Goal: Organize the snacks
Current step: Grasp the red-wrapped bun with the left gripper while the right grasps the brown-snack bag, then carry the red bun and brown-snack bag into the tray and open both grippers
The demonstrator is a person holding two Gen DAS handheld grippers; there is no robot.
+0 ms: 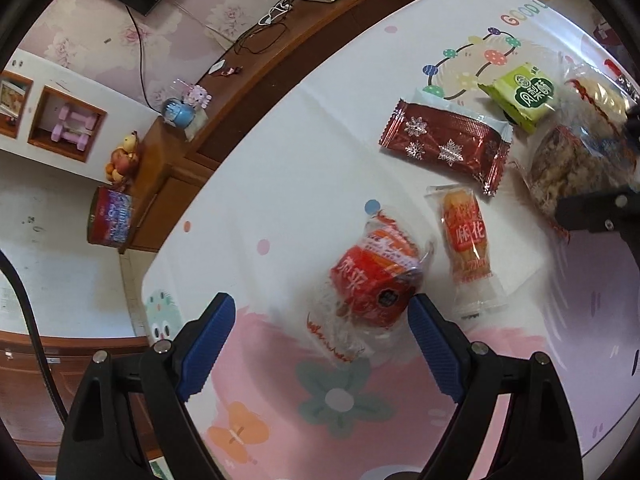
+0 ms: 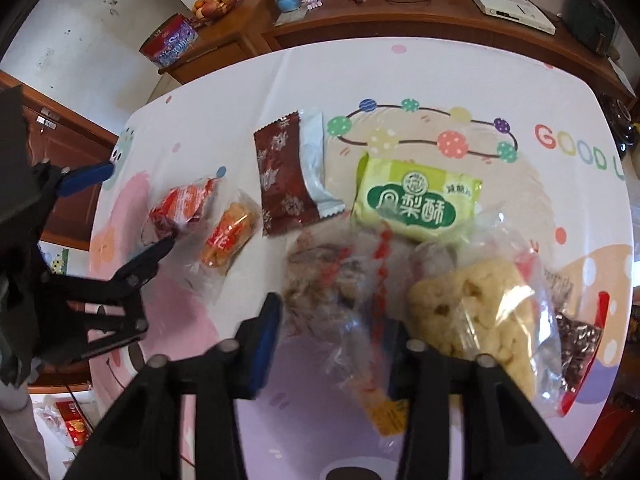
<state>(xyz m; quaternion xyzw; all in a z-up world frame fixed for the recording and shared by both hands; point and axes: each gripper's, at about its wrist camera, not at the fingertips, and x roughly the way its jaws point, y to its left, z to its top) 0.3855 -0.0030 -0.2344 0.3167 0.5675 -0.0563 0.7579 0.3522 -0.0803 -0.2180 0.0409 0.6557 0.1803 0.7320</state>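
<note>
Pastel cartoon tablecloth [image 1: 304, 168] holds snacks; left gripper [image 1: 320, 320] spread wide around red clear-wrapped snack [image 1: 372, 280]; right gripper [image 2: 332, 320] straddles clear bag of brown crumbly snack [image 2: 320, 280], grip unclear.

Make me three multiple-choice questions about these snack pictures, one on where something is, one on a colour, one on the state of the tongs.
1. What lies between the left tongs' tips?
A. red snack cup
B. green pastry pack
C. fruit bowl

2. What colour is the snowflake wrapper?
A. blue
B. dark red
C. yellow

3. How do the left tongs stand?
A. shut on nothing
B. clamped on a cable
C. open

Answers:
1 A, the red snack cup sits between the blue pads.
2 B, dark red foil with silver snowflakes.
3 C, the pads stand wide either side of the cup.
</note>
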